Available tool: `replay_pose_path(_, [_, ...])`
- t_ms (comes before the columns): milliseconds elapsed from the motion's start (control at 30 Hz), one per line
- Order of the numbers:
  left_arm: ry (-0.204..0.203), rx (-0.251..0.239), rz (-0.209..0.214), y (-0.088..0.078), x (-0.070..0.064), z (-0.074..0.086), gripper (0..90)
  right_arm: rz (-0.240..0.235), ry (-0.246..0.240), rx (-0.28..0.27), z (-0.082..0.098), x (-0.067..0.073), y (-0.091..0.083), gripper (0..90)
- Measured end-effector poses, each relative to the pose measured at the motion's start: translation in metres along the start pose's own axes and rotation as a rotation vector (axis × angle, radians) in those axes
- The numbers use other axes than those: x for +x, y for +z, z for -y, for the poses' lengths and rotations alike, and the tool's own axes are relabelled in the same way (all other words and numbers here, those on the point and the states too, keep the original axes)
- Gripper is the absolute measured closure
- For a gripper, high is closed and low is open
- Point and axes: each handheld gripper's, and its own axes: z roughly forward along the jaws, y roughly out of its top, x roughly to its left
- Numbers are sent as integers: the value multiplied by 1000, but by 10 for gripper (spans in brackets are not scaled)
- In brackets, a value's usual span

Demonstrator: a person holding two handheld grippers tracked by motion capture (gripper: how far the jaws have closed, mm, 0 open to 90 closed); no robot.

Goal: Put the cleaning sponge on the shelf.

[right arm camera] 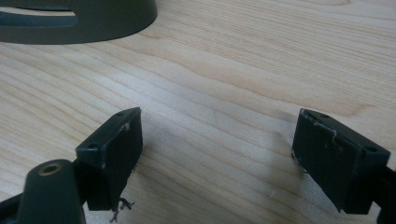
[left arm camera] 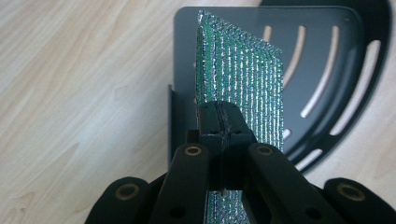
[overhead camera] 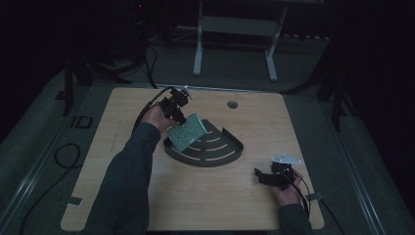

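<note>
left gripper view: left gripper point(left arm camera: 223, 122) clamps green scouring pad point(left arm camera: 243, 79) over tray point(left arm camera: 327, 70).

One light wooden counter point(overhead camera: 235, 205) out there, and on it one dark grey quarter-round metal shelf tray point(overhead camera: 226, 152) with curved slots, three long ones on show in the left gripper view. One glittery green mesh scouring pad point(overhead camera: 187, 131), just the one. Two black hand-held tongs: the left tongs point(overhead camera: 175, 108) and the right tongs point(overhead camera: 266, 177). One round grommet hole point(overhead camera: 232, 104) at the counter's far edge.
</note>
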Motion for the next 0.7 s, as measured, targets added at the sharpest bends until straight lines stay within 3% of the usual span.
replay_pose_path(700, [1, 46, -37, 33, 2, 0, 898, -1, -1, 0, 0, 0, 0, 158])
